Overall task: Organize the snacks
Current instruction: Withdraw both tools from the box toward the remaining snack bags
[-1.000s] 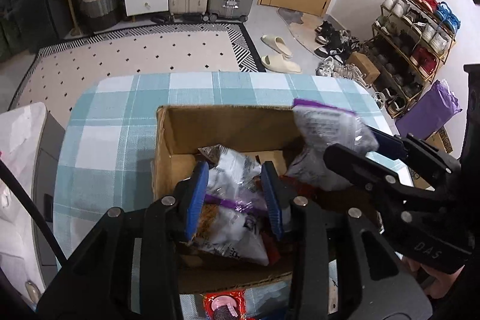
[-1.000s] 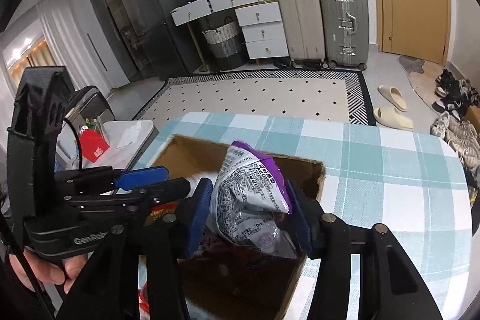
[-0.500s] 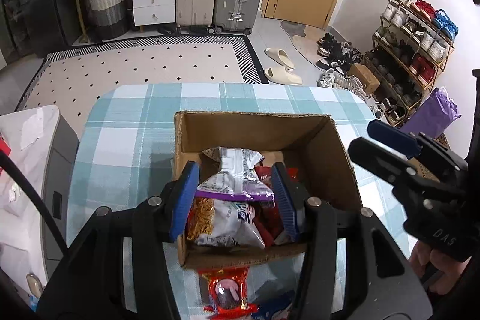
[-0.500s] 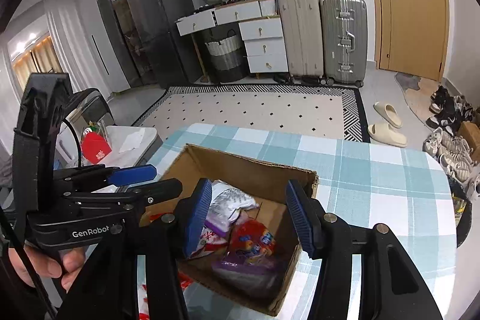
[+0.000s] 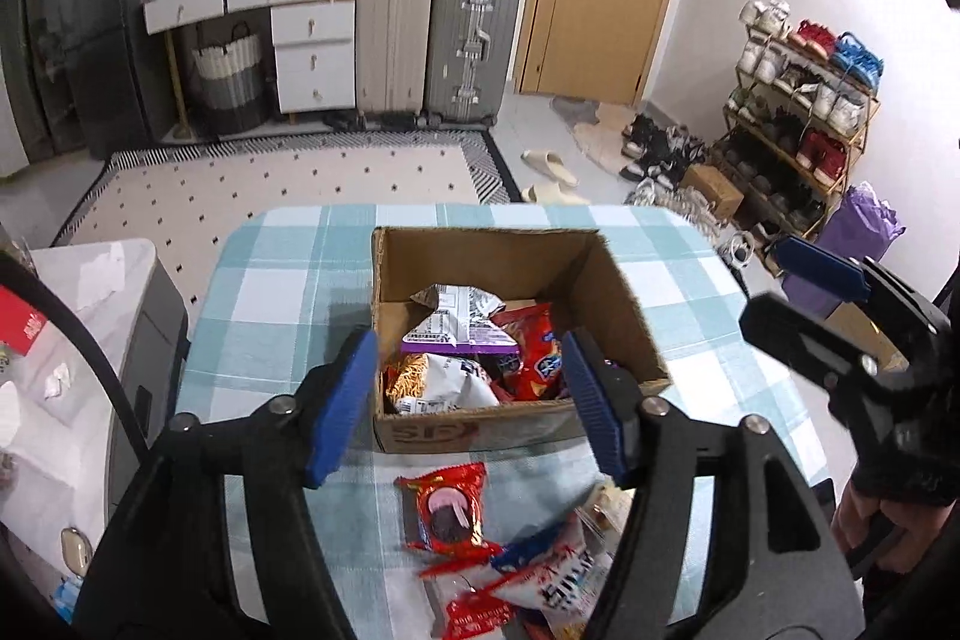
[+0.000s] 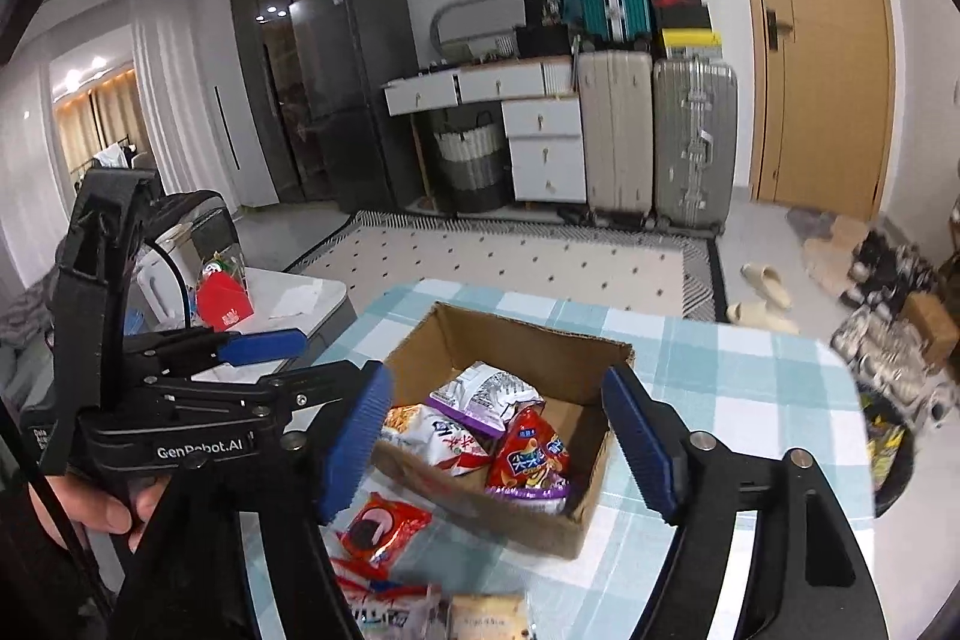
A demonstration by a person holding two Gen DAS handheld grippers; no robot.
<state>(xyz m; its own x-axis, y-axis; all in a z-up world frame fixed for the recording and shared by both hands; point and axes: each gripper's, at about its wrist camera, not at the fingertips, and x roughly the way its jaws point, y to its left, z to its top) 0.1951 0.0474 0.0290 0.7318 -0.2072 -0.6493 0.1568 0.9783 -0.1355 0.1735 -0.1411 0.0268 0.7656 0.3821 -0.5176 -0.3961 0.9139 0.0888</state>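
A cardboard box (image 5: 624, 298) (image 6: 522, 340) on the checked tablecloth holds several snack bags, among them a white-and-purple bag (image 5: 459, 319) (image 6: 486, 397) and a red bag (image 5: 537, 349) (image 6: 531, 457). My left gripper (image 5: 468, 394) hangs above the box's near edge, its jaws opening with nothing between them. My right gripper (image 6: 498, 436) is raised over the box, its jaws also opening and empty. In front of the box lie a red cookie packet (image 5: 447, 508) (image 6: 384, 526) and more loose packets (image 5: 534, 580) (image 6: 480, 616).
The table (image 5: 276, 268) ends near a white side table (image 6: 294, 298) on the left with a red bag on it. Beyond are a patterned rug, suitcases, drawers, a door and a shoe rack (image 5: 798, 118). A hand (image 6: 102, 508) holds the left gripper.
Both grippers let their snack bags drop into the box, opened wider and drew back and up. The loose packets in front of the box have come into view.
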